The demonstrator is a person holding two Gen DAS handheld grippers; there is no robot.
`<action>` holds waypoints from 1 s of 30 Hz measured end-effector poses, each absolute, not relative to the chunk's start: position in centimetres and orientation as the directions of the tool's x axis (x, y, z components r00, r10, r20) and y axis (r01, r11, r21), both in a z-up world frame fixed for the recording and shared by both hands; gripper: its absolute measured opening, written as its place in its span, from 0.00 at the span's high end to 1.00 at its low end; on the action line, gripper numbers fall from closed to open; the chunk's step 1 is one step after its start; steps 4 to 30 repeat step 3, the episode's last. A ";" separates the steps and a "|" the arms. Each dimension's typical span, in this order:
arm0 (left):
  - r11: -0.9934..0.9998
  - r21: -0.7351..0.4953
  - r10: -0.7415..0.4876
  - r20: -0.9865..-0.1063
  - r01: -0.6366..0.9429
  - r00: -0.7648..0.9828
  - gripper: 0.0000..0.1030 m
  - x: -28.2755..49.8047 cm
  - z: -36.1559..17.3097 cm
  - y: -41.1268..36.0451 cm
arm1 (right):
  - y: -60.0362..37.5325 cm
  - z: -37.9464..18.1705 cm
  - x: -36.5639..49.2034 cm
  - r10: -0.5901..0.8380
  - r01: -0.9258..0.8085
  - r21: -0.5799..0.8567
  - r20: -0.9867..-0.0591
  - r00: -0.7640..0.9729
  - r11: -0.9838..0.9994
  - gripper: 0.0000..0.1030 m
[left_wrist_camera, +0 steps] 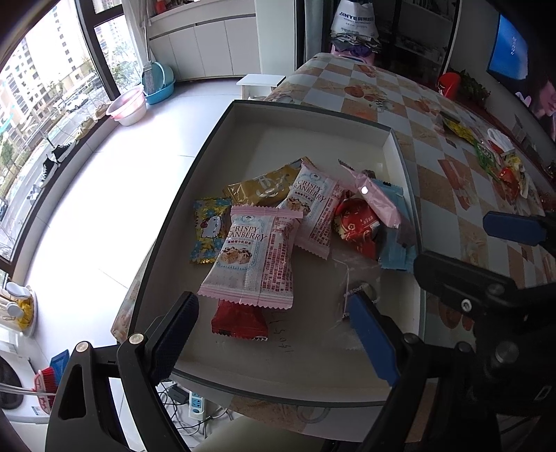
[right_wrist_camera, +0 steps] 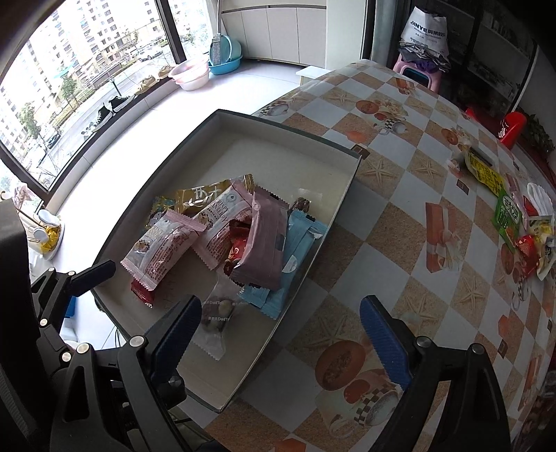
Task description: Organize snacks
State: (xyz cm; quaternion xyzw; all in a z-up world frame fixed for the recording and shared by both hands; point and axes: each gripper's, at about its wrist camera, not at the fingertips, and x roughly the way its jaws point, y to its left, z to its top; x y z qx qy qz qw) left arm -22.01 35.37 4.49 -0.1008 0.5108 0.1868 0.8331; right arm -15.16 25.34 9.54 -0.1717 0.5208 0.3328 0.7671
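Observation:
A shallow grey box (left_wrist_camera: 396, 146) (right_wrist_camera: 347, 180) at the table's left edge holds several snack packets: two pink Crispy Cranberry packs (left_wrist_camera: 253, 257) (right_wrist_camera: 163, 247), a gold pack (left_wrist_camera: 264, 186), a mauve pack (right_wrist_camera: 266, 240), a blue pack (right_wrist_camera: 295, 257), a red pack (left_wrist_camera: 239, 323) and a clear nut pack (right_wrist_camera: 213, 320). My left gripper (left_wrist_camera: 274, 333) is open and empty over the box's near end. My right gripper (right_wrist_camera: 281, 333) is open and empty above the box's near right wall. Loose snacks (right_wrist_camera: 514, 222) (left_wrist_camera: 500, 163) lie at the table's far right.
The table has a checkered cloth (right_wrist_camera: 399, 167). A red cup (right_wrist_camera: 512, 128) stands at its far right. Beyond the left edge lies white floor with a pink basin (right_wrist_camera: 189, 74) and a blue basin (right_wrist_camera: 226, 55). A white bag (right_wrist_camera: 424, 31) sits behind the table.

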 end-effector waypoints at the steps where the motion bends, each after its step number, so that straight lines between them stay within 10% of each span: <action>1: 0.908 0.015 0.209 -0.882 -0.418 0.422 0.12 -22.1 4.7 35.5 | 25.3 9.5 -15.2 0.333 -0.690 0.084 -0.913 0.236 0.719 0.09; 30: 0.906 0.008 0.208 -0.878 -0.423 0.430 0.12 -22.2 4.9 35.7 | 25.4 9.5 -15.3 0.333 -0.690 0.084 -0.913 0.236 0.719 0.09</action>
